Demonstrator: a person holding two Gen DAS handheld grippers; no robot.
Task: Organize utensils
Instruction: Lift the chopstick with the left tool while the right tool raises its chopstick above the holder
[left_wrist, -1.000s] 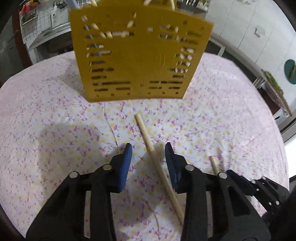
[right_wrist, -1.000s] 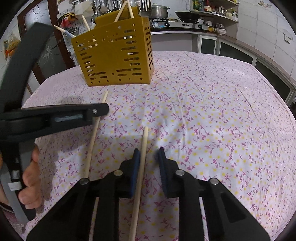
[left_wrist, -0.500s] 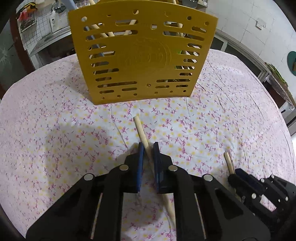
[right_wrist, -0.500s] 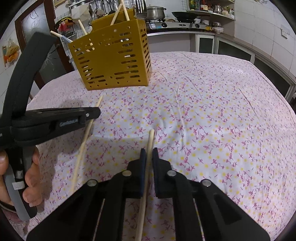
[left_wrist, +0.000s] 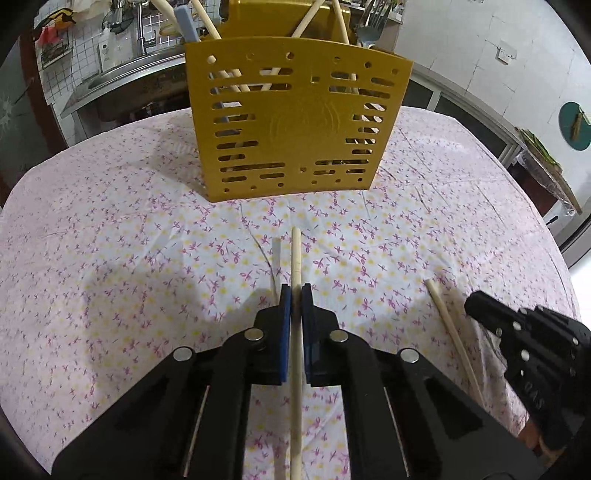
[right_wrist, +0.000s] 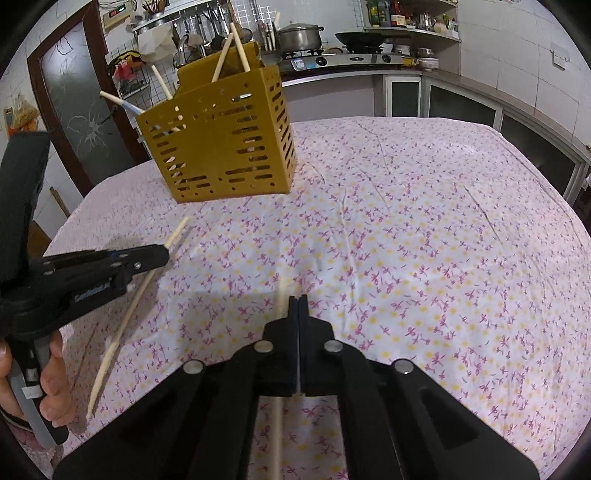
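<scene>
Left claw (left_wrist: 295, 291) clenched on chopstick (left_wrist: 296, 258); right claw (right_wrist: 298, 301) clenched, second chopstick (right_wrist: 282, 295) beside it.

Left gripper (left_wrist: 295, 295) clamps 1 chopstick (left_wrist: 295, 258) before the yellow utensil holder (left_wrist: 295, 125).

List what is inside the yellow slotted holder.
Wooden chopsticks and a blue-handled utensil stick out of the yellow holder. Its slotted walls hide their lower ends.

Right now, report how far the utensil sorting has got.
Done: several sticks stand in the yellow basket. In hand: the left gripper is shut on one chopstick, the right gripper on another. Left: dropping both in the basket; no other loose utensils show on the tablecloth.
</scene>
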